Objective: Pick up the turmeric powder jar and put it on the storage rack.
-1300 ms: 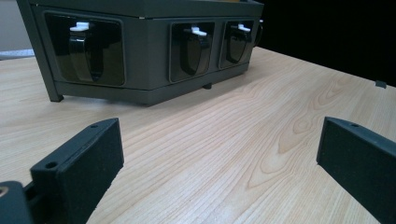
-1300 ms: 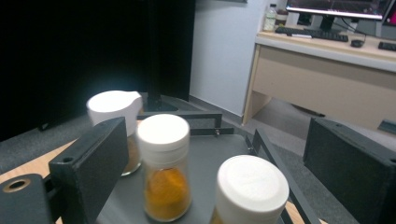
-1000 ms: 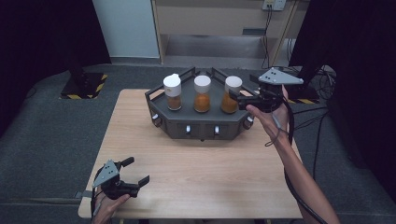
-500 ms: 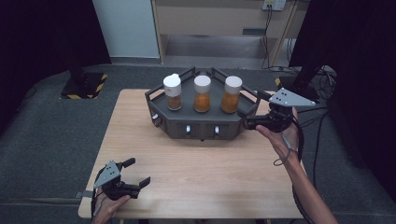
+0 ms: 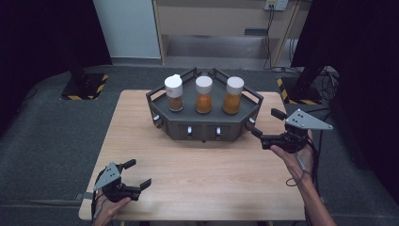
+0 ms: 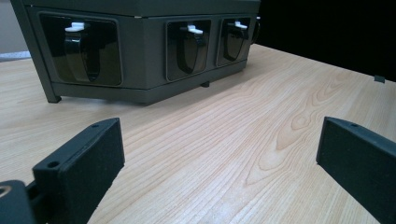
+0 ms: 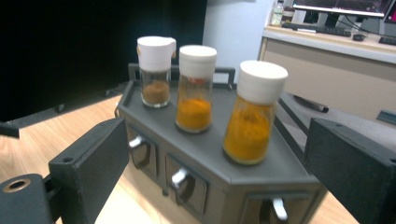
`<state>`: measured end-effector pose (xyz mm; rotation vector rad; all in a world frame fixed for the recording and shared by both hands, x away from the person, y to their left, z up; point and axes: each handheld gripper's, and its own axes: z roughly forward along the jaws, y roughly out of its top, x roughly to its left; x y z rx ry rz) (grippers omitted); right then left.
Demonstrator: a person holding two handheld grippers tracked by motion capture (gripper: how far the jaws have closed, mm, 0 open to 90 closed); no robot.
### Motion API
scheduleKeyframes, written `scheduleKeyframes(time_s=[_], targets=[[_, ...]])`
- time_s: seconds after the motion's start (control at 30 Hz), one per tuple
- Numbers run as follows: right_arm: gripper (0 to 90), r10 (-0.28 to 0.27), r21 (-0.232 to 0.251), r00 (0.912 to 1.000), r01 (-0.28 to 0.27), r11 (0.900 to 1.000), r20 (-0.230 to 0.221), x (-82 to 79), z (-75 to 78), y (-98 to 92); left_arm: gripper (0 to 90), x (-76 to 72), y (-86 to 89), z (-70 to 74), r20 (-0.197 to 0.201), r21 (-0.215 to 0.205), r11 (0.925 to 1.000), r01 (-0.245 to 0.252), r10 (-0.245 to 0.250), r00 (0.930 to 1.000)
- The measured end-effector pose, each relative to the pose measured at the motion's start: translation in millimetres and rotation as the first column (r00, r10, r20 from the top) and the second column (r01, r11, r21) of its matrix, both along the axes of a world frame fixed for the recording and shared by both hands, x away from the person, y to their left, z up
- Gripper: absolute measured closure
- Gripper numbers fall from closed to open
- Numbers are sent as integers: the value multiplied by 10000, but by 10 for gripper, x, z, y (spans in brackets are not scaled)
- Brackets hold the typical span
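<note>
A dark grey rack [image 5: 202, 128] with small drawers along its front stands at the back middle of the wooden table. Three white-capped glass jars stand on its top: one of brown spice [image 5: 173, 92] and two of orange spice [image 5: 203, 94] [image 5: 233, 95]. My right gripper [image 5: 265, 123] hovers just off the rack's right front corner, open, with nothing between its jaws. In the right gripper view the jars [image 7: 254, 112] and the drawer handles [image 7: 180, 177] lie beyond the open gripper [image 7: 219, 163]. My left gripper [image 5: 138, 173] rests low at the table's front left, open and empty. Its view looks across bare wood at the rack [image 6: 140, 46].
The wooden table [image 5: 207, 179] has free room in front of the rack. Beyond the table's far edge stand a cabinet [image 5: 211, 23] and stand bases with yellow-black tape [image 5: 82, 87]. Cables [image 5: 324, 80] lie on the floor at the right.
My right gripper has drawn away from the rightmost jar, sinking and moving right and toward the person, to a spot beside the rack's right corner. The left gripper has kept still.
</note>
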<state>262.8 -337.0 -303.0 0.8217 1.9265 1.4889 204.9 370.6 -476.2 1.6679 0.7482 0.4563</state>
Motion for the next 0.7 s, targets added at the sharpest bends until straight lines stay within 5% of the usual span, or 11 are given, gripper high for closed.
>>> scheduleKeyframes(time_s=[0.7], targets=[[67, -365, -55, 9942, 362, 9993, -1014, -472, -487, -370, 0, -4, 1, 0, 8, 0, 10000, -6, 6, 10000]])
